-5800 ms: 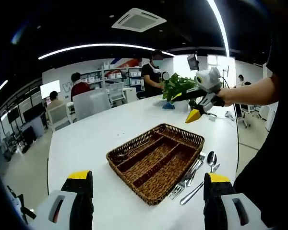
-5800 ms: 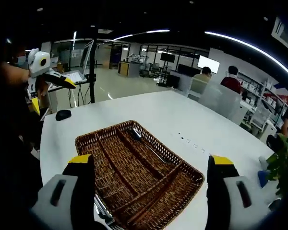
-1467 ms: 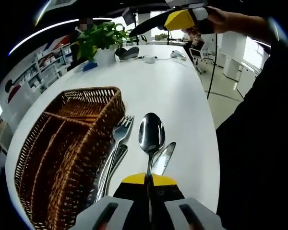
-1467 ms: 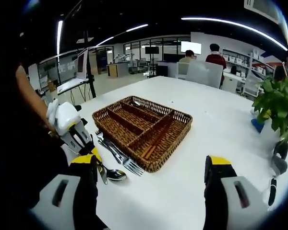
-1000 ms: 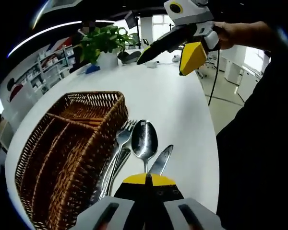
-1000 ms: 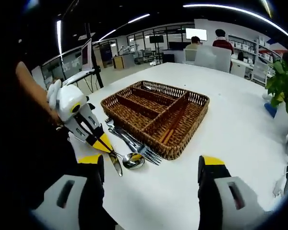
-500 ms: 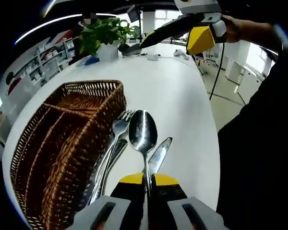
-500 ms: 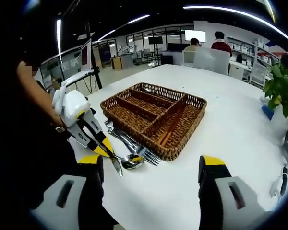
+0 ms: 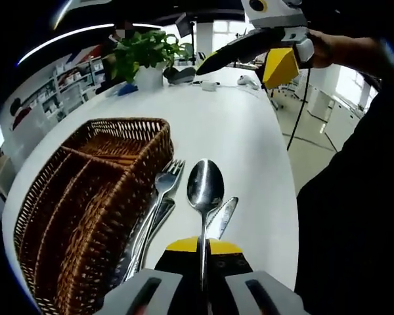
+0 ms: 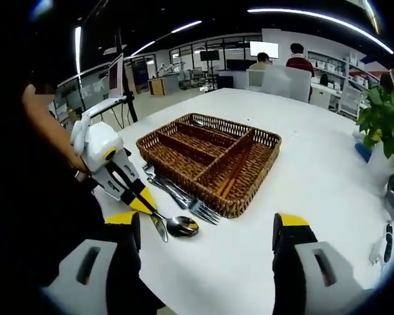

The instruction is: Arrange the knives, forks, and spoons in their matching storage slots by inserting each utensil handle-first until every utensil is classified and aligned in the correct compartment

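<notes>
Gripping a shiny metal spoon [image 9: 204, 190] by its handle beside the brown wicker tray [image 9: 79, 210], the left gripper [image 9: 202, 252] stays clenched; right gripper [image 10: 203, 230] spread, empty.

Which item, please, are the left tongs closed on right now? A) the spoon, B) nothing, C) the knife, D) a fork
A: in the left gripper view the left tongs are shut on the handle of the spoon, with the knife and fork lying beside it on the white table.
</notes>
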Motion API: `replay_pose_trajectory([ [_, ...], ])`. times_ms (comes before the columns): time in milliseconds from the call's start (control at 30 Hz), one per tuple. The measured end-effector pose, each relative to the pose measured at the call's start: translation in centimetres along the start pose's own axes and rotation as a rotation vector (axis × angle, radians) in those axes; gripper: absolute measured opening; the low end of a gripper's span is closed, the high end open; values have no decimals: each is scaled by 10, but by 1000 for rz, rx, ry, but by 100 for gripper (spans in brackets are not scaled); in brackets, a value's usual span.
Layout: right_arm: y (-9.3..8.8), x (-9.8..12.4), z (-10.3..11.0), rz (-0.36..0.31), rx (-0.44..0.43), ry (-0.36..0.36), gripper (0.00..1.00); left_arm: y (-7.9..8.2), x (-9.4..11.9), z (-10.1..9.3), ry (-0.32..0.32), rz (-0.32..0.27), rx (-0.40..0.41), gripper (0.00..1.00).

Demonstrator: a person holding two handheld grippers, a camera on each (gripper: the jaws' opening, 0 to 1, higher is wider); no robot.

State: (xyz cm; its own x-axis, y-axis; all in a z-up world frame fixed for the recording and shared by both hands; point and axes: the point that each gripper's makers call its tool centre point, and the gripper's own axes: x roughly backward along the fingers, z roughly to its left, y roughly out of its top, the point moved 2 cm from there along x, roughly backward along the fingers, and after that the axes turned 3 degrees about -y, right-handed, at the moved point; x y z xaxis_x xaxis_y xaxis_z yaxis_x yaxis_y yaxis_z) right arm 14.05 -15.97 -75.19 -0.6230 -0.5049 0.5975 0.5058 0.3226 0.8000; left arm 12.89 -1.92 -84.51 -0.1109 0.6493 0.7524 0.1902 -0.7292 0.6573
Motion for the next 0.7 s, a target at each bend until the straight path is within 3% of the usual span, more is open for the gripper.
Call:
replay_pose_trajectory([
  [300,-2,-10,9,14,-1,29,82,0,5,7,8,-3,-17,0],
  [500,1,-9,6,10,3,28,82,-2,-1,19,6,29,-78,0],
  [700,1,-5,3,11,0,17,82,-1,-6,25,5,32,-75,1],
])
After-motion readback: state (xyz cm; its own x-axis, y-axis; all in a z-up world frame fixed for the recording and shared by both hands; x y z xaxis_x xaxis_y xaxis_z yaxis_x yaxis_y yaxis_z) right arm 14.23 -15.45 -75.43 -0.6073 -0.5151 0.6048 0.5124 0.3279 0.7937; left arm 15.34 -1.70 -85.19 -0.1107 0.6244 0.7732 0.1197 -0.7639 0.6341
